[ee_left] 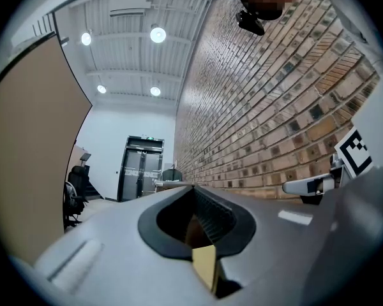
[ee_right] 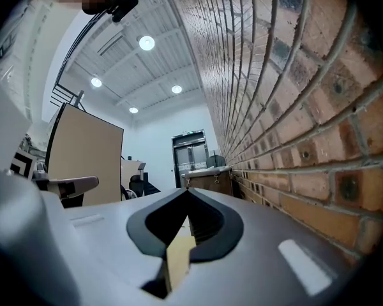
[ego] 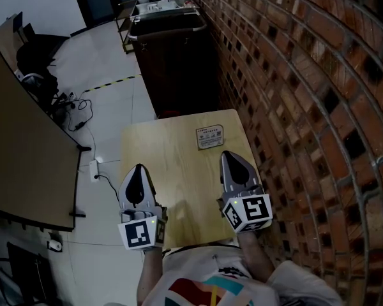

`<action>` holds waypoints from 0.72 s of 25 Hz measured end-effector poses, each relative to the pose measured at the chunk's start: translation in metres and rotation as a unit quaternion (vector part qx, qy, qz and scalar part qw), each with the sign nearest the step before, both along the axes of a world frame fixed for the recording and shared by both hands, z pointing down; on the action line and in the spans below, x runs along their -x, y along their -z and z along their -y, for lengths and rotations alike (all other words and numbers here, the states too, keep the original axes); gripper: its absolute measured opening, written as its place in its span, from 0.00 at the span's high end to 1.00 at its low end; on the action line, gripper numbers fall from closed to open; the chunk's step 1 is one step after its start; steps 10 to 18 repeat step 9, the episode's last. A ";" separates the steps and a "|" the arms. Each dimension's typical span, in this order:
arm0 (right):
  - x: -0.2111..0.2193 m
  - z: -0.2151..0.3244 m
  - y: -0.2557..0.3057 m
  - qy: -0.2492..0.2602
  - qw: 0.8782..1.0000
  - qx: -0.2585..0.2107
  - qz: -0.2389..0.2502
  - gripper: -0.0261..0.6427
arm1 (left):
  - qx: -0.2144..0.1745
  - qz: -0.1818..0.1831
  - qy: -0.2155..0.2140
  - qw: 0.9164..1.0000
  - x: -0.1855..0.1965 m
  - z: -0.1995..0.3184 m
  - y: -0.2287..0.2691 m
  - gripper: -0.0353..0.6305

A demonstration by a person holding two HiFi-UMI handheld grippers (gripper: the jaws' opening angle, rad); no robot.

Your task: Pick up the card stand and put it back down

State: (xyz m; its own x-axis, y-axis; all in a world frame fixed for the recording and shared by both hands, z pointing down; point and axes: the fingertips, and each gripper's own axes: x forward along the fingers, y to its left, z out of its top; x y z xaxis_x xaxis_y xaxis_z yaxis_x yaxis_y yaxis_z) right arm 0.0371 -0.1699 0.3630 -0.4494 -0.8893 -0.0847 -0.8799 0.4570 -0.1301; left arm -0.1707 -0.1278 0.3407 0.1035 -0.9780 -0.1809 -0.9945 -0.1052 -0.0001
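Closest to the lens is the person's shirt (ego: 207, 287), cut off by the bottom of the head view. Beyond it, going down in size, the brick wall (ego: 306, 107) fills the right side. The pale floor (ego: 108, 101) runs off to the left, and a dark cabinet (ego: 172, 62) stands against the far edge of the wooden surface (ego: 172, 164).

The left tool (ego: 138, 168) lies over the near left corner. In its own view the jaws (ee_left: 193, 189) meet at the tips, with nothing between them but a sliver of the wood below. The right tool (ego: 228, 153) lies along the right edge toward the near corner, and it too is closed on nothing (ee_right: 186, 191).

The card stand (ego: 210, 136) sits near the far edge, toward the far right corner. It is well apart from the left tool and ahead of the right one, and neither touches it.

I judge the task has not started, since the lift and the set-down are both left to do. The right tool is the nearer one and would have to open first.

From this steep angle I cannot tell whether the stand is upright or flat, and its print is too small to read. Neither gripper view shows the stand, because each tool's own body blocks the surface.
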 end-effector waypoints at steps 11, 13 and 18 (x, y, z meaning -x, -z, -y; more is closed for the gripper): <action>-0.009 0.004 -0.002 -0.017 1.000 0.001 -0.004 0.96 | 0.004 -0.003 -0.001 1.000 0.001 0.001 -0.003 0.95; -0.009 0.004 -0.002 -0.017 1.000 0.001 -0.004 0.96 | 0.004 -0.003 -0.001 1.000 0.001 0.001 -0.003 0.95; -0.009 0.004 -0.002 -0.017 1.000 0.001 -0.004 0.96 | 0.004 -0.003 -0.001 1.000 0.001 0.001 -0.003 0.95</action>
